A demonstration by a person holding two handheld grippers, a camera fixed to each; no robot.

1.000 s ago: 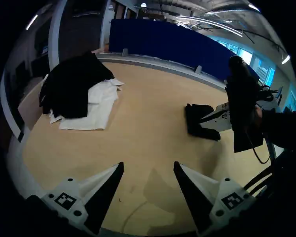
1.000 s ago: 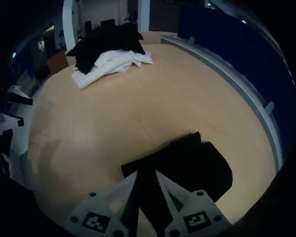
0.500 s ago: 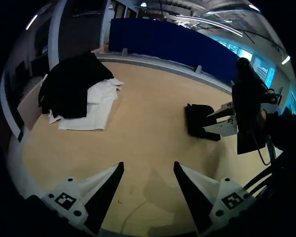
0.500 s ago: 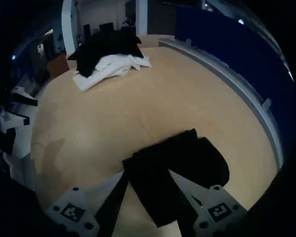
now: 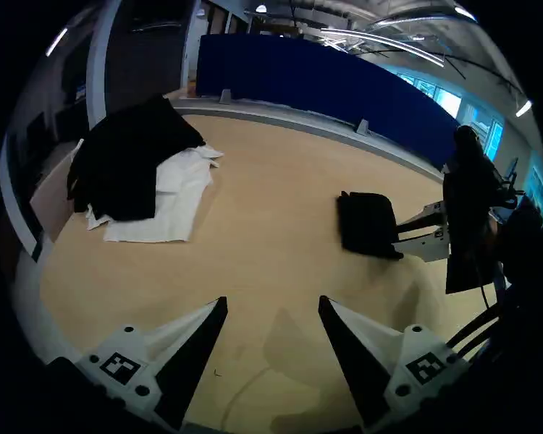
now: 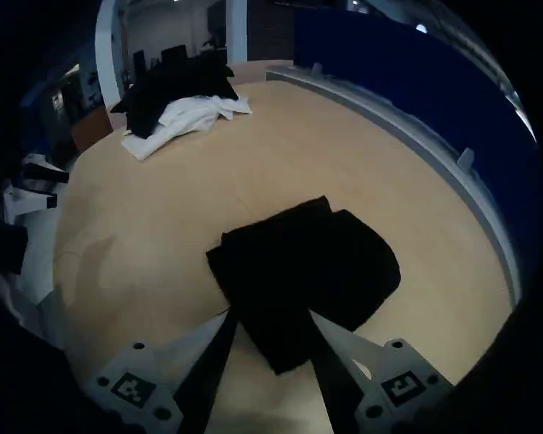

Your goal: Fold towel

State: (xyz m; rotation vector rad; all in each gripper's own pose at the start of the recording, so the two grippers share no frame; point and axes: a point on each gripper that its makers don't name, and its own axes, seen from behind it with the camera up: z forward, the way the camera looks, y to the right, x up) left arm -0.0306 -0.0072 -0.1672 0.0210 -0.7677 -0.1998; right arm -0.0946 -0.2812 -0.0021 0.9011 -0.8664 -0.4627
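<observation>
Fingers (image 6: 192, 347) on both right gripper (image 6: 271, 315) and left gripper (image 5: 271, 298) sit apart, empty. Folded black towel (image 6: 308, 275) lies flat on the table (image 6: 141, 217) at 12 o'clock, just past the right tips. Looks soft and floppy, so I'd pinch the near edge.

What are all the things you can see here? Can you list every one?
Towel: one, black, folded on the table before the right tongs.
Cloth pile: one, black over white, table's far corner.
Table: one, light wood, under everything.
Partition: one, blue, behind the table.
Left tongs: one, white and black, open above bare table.
Right tongs: one, white and black, open around the towel's near end.
</observation>
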